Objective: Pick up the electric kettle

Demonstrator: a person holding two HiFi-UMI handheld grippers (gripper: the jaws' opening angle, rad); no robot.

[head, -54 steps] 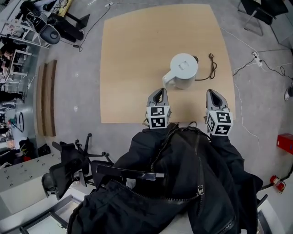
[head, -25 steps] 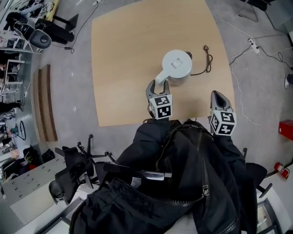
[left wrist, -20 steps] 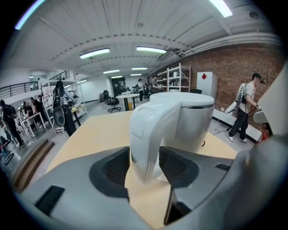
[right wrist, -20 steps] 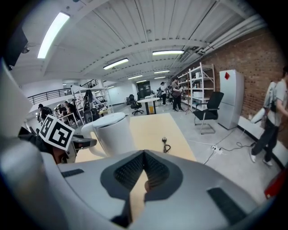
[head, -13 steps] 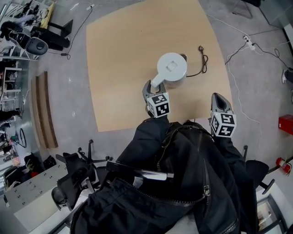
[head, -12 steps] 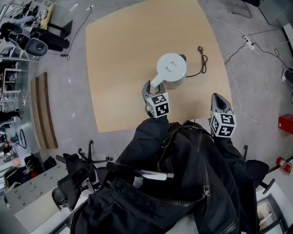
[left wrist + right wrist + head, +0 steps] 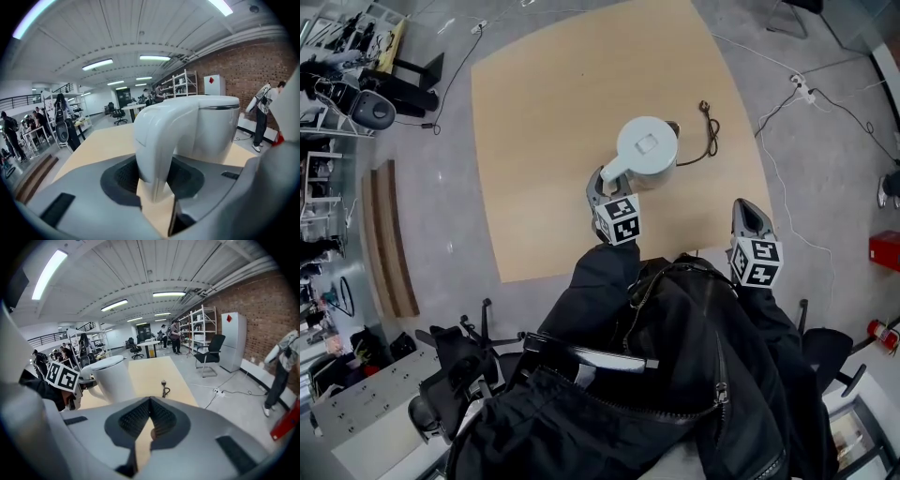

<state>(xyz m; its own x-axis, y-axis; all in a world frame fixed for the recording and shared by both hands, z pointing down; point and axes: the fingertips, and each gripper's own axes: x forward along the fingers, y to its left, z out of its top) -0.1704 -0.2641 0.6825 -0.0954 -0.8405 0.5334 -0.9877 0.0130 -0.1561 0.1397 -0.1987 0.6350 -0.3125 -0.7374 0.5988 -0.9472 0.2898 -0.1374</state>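
Observation:
A white electric kettle (image 7: 647,150) stands upright on the light wooden table (image 7: 553,112), its handle (image 7: 612,172) pointing toward me. My left gripper (image 7: 605,180) has its jaws on either side of that handle (image 7: 154,140); they have just been closing, and the pads now lie against both its sides. The kettle body (image 7: 211,126) fills the left gripper view behind the handle. My right gripper (image 7: 748,208) hovers by the table's front right edge, shut with nothing in it (image 7: 150,401), and its view has the kettle (image 7: 112,378) off to the left. The kettle's black cord (image 7: 705,127) lies to the kettle's right.
Office chairs (image 7: 459,375) stand beside me at lower left. Cables and a power strip (image 7: 797,89) trail over the floor right of the table. Wooden boards (image 7: 389,239) lie on the floor at left. A person (image 7: 262,117) stands far off by the brick wall.
My left gripper has moved forward from the table's front edge to the kettle's handle and now has it between its jaws. The right gripper has stayed near the front right edge.

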